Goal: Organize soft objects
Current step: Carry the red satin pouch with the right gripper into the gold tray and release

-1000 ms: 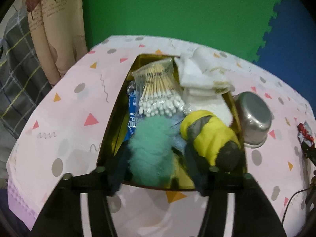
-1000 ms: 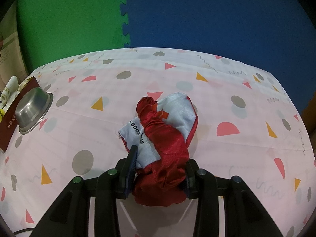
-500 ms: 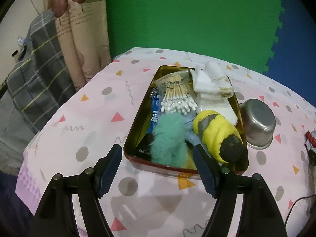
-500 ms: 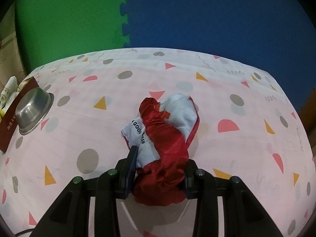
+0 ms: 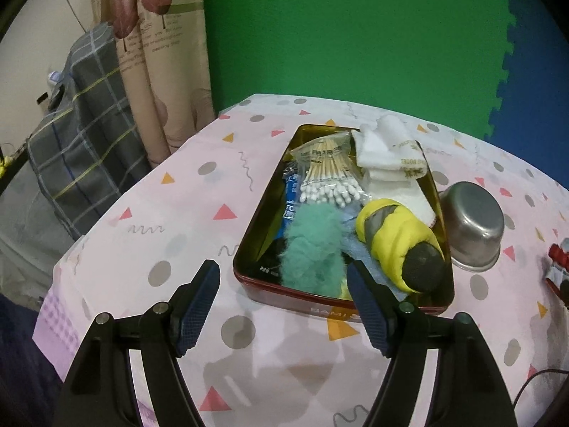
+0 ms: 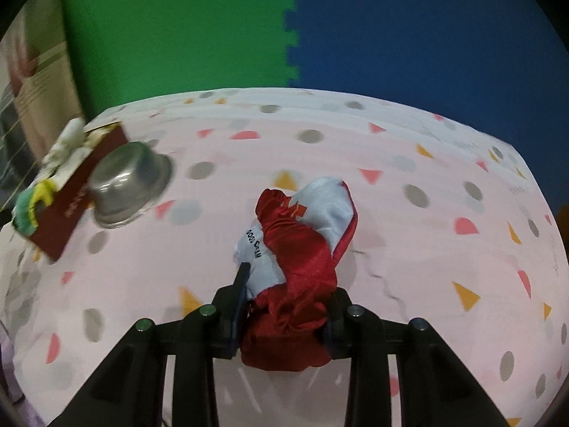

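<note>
My left gripper (image 5: 281,274) stands open and empty just in front of the gold tin tray (image 5: 249,245). In the tray lie a teal fluffy item (image 5: 313,249), a yellow and grey soft toy (image 5: 398,235), a bag of cotton swabs (image 5: 327,178) and folded white cloths (image 5: 387,149). My right gripper (image 6: 290,284) is shut on a red and white cloth pouch (image 6: 302,249), its jaws still closing on the fabric. The pouch bulges forward over the pink tablecloth. In the right wrist view the tray (image 6: 67,213) is at the far left.
An upturned steel bowl (image 5: 473,224) stands right beside the tray's right wall, between tray and pouch (image 6: 128,185). A curtain and a checked cloth hang past the table's left edge. Green and blue foam mats form the back wall.
My left gripper opened and drew back from the tray, leaving the teal fluffy item inside. My right gripper carried the pouch leftward, so bowl and tray look nearer; that view is blurred.
</note>
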A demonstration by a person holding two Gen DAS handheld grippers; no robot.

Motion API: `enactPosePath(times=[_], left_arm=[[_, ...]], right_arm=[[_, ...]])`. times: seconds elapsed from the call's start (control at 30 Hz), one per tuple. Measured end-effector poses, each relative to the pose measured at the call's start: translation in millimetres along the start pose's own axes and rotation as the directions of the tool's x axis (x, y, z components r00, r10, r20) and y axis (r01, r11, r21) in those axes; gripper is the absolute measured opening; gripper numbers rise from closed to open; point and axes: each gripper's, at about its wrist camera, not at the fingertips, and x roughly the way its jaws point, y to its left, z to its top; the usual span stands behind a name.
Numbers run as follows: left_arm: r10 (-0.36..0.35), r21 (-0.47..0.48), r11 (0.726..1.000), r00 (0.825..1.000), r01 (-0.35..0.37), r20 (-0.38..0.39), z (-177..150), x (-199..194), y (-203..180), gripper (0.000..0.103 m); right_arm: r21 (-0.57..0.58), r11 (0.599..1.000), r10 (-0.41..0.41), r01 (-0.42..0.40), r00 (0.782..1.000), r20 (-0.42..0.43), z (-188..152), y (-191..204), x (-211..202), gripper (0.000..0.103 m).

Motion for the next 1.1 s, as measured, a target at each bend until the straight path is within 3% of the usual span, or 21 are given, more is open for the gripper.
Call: enactPosePath(times=[0.43,0.9,1.1], left_arm=[[0.032,-0.080,0.996,0.999,-0.033,-0.007,2,2,22,0.074],[0.091,-0.187,0.977,0.994,-0.099,-0.053,2,15,55,0.075],[0.085,-0.237,0.966,0.994,-0.100,-0.074,2,19,66,0.075]], right_arm=[[-0.136,0.979,0.158,-0.153,0.987,0.028,29,94,-23,0.033],[-0.252,0.918,0.321,-0.305,0.947,0.023,75,188,-11,0.033],[-0.272,0.900,0.356,-0.340,0.935,0.010,90,223,3,0.033]])
